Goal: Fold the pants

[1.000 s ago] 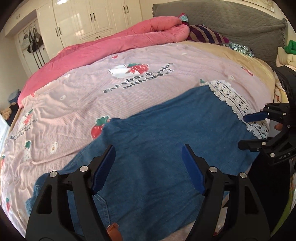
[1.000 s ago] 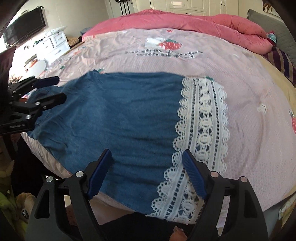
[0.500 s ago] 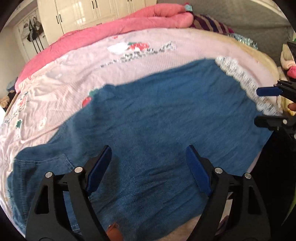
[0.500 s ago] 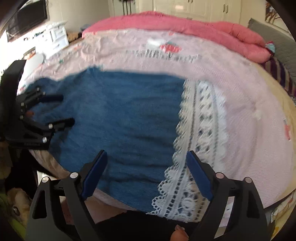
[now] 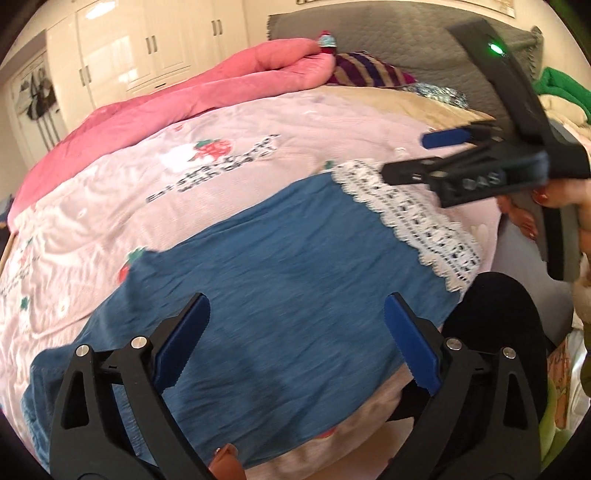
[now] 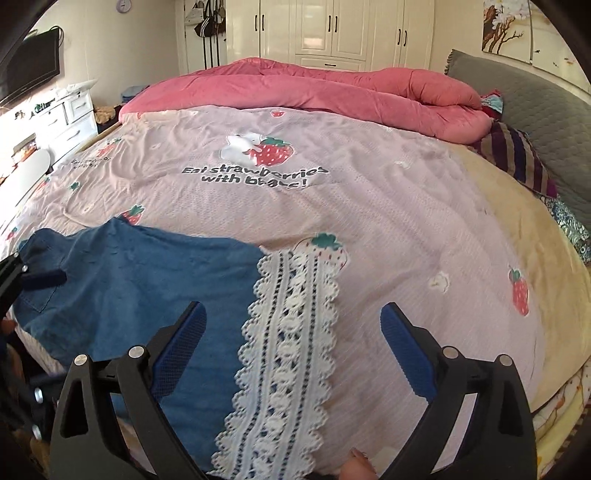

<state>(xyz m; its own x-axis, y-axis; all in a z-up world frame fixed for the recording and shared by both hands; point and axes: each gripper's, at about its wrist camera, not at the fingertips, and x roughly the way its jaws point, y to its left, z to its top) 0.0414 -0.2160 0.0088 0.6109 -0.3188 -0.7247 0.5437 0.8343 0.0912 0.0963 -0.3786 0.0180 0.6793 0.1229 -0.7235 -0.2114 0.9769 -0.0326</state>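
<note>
Blue denim pants (image 5: 280, 295) with a white lace hem (image 5: 413, 218) lie flat along the near edge of the bed; they also show in the right wrist view (image 6: 147, 291), lace hem (image 6: 288, 350) to the right. My left gripper (image 5: 295, 343) is open and empty above the denim middle. My right gripper (image 6: 291, 350) is open and empty above the lace hem; in the left wrist view it (image 5: 410, 157) hovers over the lace at the right. The left gripper (image 6: 37, 280) shows at the left edge near the waist end.
The pants lie on a pink strawberry-print bedspread (image 6: 332, 206). A rolled pink duvet (image 6: 332, 92) lies along the far side, with a striped pillow (image 6: 517, 158) and grey headboard (image 6: 535, 110) at the right. White wardrobes (image 6: 332, 33) stand behind.
Both grippers have lifted and tilted up from the pants. The right gripper has shifted right over the lace hem and farther in over the bed. The pants lie as before.
</note>
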